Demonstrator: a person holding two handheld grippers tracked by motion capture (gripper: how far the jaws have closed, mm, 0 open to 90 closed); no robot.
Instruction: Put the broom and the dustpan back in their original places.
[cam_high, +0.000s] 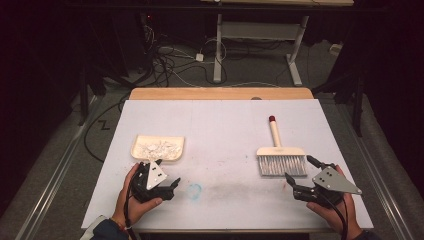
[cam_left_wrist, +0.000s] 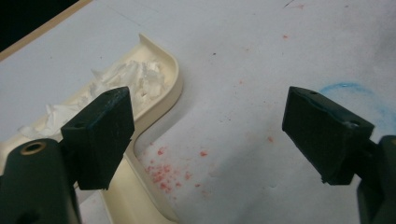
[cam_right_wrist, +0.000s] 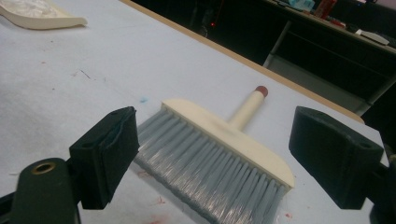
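Brush (cam_right_wrist: 219, 154) between spread jaws

Cream dustpan (cam_high: 137, 148) holding white scraps (cam_high: 160, 148), left; grey-bristled brush (cam_high: 281, 161) flat, right

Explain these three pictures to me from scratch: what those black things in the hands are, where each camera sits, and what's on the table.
A person sits at a white table and holds a hand-worked gripper in each hand, each with two black jaws.

The high view looks down from above: the left gripper is at the left, the right gripper at the right. The other two pictures come from cameras riding on the grippers, looking out between their jaws.

On the table lie a cream dustpan holding white paper scraps, and a brush with grey bristles and a red-tipped handle. There are also red specks and a blue mark.

Both grippers are open and hold nothing; the left is beside the dustpan, the right faces the brush.
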